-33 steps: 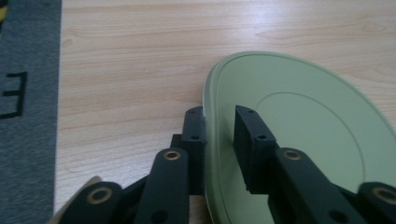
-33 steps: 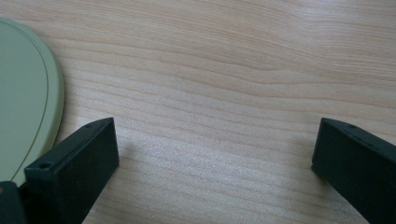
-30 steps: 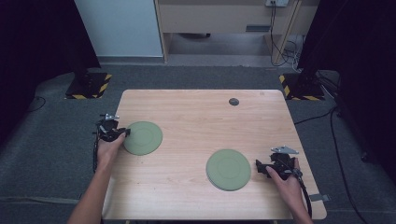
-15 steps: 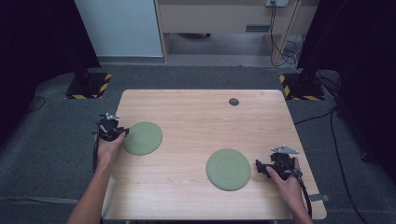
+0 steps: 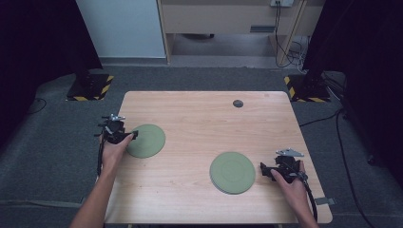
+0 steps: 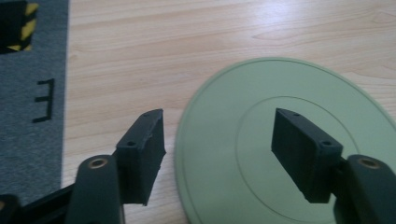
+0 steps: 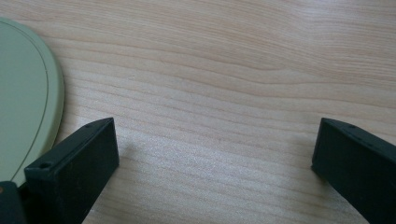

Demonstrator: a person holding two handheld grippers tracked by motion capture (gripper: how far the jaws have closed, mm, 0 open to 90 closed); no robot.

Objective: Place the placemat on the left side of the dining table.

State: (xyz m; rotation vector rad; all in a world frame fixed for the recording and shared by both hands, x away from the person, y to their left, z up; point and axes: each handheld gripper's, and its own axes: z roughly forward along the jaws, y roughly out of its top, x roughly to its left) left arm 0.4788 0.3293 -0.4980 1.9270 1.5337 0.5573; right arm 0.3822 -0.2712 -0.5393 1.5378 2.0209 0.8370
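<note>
Two flat green round plates lie on the wooden table (image 5: 199, 118). The left plate (image 5: 148, 141) (image 6: 303, 88) has its near-left rim between the jaws of my left gripper (image 5: 134, 136) (image 6: 219, 123). Those jaws have just been opening; they stand apart, one over bare wood and one over the plate, with neither pad pressing on it. The right plate (image 5: 233, 172) (image 7: 23, 93) rests near the front. Just to its right, my right gripper (image 5: 263, 167) (image 7: 215, 135) is low over bare wood, jaws wide apart with nothing between them.
A small dark round disc (image 5: 237, 103) sits near the table's far edge. Grey carpet surrounds the table, with yellow-and-black striped bases (image 5: 90, 85) (image 5: 304, 88) at the far corners. A wooden cabinet and cables stand behind.
</note>
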